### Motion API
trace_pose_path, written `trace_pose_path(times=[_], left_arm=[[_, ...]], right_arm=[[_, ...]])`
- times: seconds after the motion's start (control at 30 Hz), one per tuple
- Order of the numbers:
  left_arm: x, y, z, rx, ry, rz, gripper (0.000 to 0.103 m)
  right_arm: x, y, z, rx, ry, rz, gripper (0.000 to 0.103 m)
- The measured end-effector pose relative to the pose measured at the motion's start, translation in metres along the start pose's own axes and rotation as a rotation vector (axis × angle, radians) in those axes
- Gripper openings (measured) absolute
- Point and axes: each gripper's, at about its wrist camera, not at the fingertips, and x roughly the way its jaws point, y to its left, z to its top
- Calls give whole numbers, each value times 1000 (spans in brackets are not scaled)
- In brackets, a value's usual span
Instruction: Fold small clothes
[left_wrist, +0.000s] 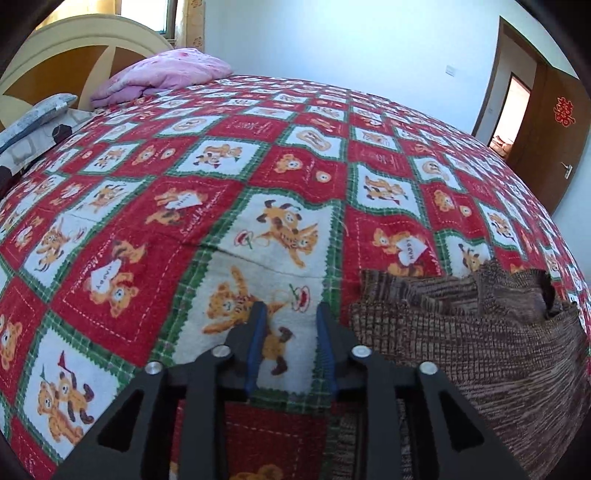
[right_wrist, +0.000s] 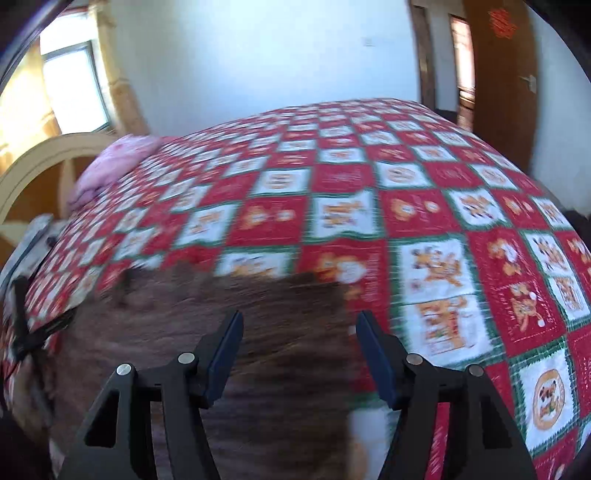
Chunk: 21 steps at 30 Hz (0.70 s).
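Black linkage arms with silver rivets fill the near edge of both wrist views. On the left gripper (left_wrist: 291, 314) the jaws are lined with blue ribbed pads and stand apart with a moderate gap, holding nothing; they hover over a white square of the red, white and green checked bedspread printed with orange teddy bears (left_wrist: 207, 177), which covers the bed. Just right of this gripper lies the brown mottled knitted garment (left_wrist: 461, 332), rumpled, with a raised fold and a dark opening near its far right edge; its near left edge runs under the gripper's right linkage.

On the right gripper (right_wrist: 299, 325) the jaws are spread wide, wider than the left pair, and nothing sits between the dark blue pads. That view is motion-blurred. Below and ahead of these jaws the same brown knitted garment (right_wrist: 221, 314) spreads across the near left part of the bedspread (right_wrist: 424, 206); whether the fingertips touch it cannot be told.

At the far left of the bed rests a crumpled pink quilt (left_wrist: 162, 72), with a grey patterned pillow (left_wrist: 33, 118) nearer on the left, against a cream and wood headboard (left_wrist: 74, 48). Far right, a brown wooden door (left_wrist: 550, 122) bearing a red paper ornament (left_wrist: 564, 110) stands open.
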Motion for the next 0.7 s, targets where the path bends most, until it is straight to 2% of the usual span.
trace_pose_path(times=[0.1,0.23,0.33,0.4,0.5,0.63,0.7], left_arm=[[0,-4,0,19,0,-8,50],[-1,-4,-1,22,0,-8,52],[-2,-2,-1,15,0,-20,53],[-3,-1,-1,12,-2,-26,55],[-3,0,-1,7,-3,-33,55],[-2,1,-1,8,-2,-35,56],[-2,1,-1,8,-2,-37,56]], right_arm=[[-8,54,-15,-115,33,94,65],[-2,121,-48,-242,113,189,65],[14,153,-79,-314,180,189,65],[12,160,-92,-339,144,140,65],[10,163,-85,-329,147,119,65],[10,161,-54,-236,103,172,65],[28,168,-51,-256,138,180,65]])
